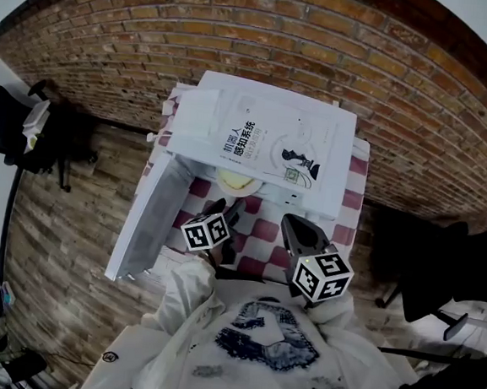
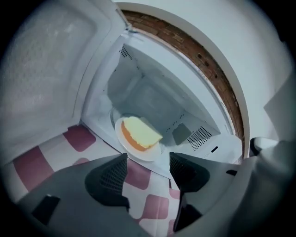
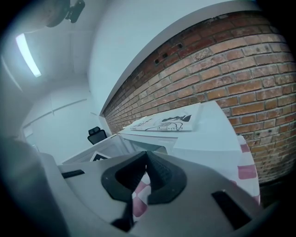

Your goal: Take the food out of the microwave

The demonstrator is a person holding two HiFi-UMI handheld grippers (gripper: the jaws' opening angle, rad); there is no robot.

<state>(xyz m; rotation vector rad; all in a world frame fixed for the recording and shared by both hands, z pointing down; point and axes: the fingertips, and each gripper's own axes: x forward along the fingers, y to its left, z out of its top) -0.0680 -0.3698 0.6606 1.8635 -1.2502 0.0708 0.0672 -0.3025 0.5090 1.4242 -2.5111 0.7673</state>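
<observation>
Nearest the camera, the person's white sweatshirt (image 1: 256,343) is filling the bottom of the head view, below the microwave (image 1: 339,151). Both tools are pointing toward its front. The left gripper (image 1: 228,205) (image 2: 148,159) is hovering just in front of the microwave's opening. Its jaws are standing spread, with only the pink-and-white checkered tablecloth (image 2: 152,196) showing between them. The right gripper (image 1: 291,226) (image 3: 147,157) is hanging before the microwave's right half. Its jaws are pressed together at the tips and are pinching nothing.

The microwave's door (image 1: 153,215) (image 2: 46,69) is swinging wide open on its left side. Just inside the opening, at the front edge of the cavity floor, a white plate (image 2: 147,154) is resting. It is carrying a slice of yellow cake (image 2: 141,133) with an orange-brown crust. The plate is lying ahead of the left gripper's spread jaws, apart from them.

A white book (image 1: 273,145) (image 3: 164,122) with black print is lying flat on top of the microwave. Behind the microwave a brick wall (image 1: 324,44) is running across the view. A black office chair (image 1: 29,132) is standing well off to the microwave's left.
</observation>
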